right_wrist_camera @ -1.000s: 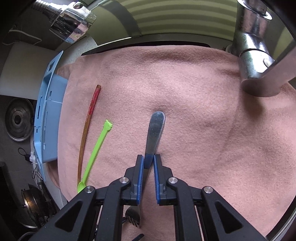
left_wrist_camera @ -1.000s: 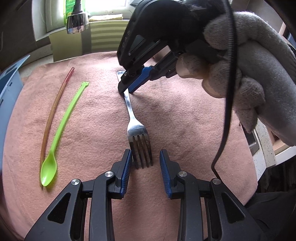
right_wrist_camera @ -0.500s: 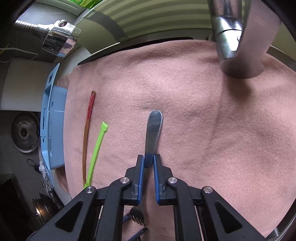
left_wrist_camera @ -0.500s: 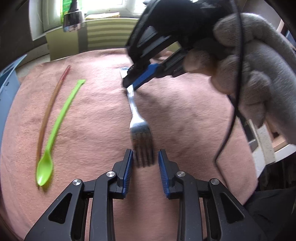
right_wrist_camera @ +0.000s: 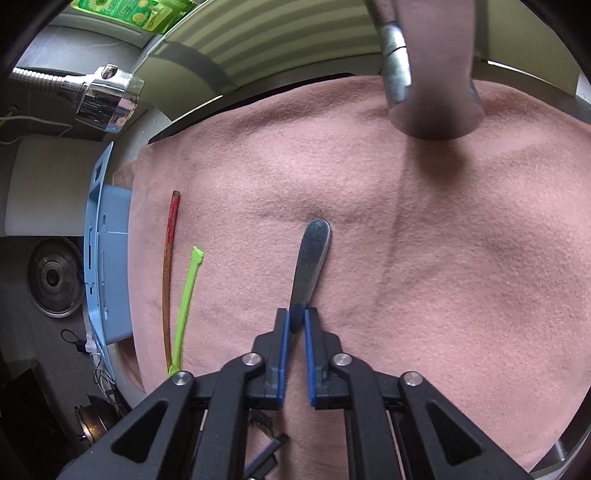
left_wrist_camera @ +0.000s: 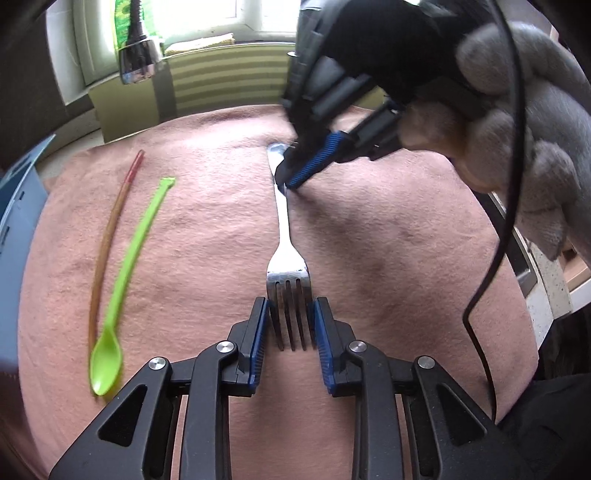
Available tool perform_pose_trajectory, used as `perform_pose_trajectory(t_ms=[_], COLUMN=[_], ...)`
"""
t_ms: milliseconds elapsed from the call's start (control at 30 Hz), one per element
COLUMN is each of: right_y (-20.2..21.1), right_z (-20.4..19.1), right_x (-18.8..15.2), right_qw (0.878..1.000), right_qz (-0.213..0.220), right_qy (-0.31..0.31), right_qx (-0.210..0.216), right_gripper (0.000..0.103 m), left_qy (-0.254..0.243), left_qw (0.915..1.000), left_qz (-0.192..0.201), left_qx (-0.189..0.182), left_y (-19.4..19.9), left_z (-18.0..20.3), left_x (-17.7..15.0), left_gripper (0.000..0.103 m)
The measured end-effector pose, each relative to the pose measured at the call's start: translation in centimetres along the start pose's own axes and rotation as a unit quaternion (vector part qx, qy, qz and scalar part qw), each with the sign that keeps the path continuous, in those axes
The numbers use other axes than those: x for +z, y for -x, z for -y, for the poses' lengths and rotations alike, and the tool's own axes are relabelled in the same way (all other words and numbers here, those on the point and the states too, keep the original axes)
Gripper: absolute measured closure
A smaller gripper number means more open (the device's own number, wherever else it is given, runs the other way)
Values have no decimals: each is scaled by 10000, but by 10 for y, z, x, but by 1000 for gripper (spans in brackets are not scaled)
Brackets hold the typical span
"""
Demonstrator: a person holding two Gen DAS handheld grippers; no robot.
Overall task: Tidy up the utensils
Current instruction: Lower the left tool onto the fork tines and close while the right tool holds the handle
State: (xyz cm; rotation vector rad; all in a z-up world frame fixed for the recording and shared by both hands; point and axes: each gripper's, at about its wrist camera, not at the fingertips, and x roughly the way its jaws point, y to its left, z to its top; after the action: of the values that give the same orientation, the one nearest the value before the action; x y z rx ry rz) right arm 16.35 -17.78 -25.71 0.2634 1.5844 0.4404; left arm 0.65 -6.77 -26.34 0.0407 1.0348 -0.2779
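No text, brand, number or sign can be read anywhere in either view. The green printed packet by the window carries yellow flower or fruit-like pictures, and any lettering on it is too small and warped to make out. It also shows as a green strip in the left wrist view, equally unreadable.

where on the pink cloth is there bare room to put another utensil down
Free: the cloth right of the fork, out to its edge, and the strip between fork and green spoon. Crowded: the left side, where the spoon lies beside the brown stick.
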Motion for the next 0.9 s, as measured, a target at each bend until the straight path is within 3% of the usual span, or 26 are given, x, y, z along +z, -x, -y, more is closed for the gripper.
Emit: perform_pose_trajectory(t_ms=[367, 900], right_y=[-3, -16], right_z=[-12, -41], right_x=[8, 17], right_qw=[9993, 9914], right_qz=[-74, 5], right_qy=[272, 536], right_qx=[-237, -1197], right_gripper=[93, 88], left_qy=[29, 84], left_qw=[9999, 9996], left_qz=[50, 214], left_qx=[-149, -177], left_y=[-8, -2], left_z=[-13, -7], left_x=[5, -1], left_gripper=[80, 81])
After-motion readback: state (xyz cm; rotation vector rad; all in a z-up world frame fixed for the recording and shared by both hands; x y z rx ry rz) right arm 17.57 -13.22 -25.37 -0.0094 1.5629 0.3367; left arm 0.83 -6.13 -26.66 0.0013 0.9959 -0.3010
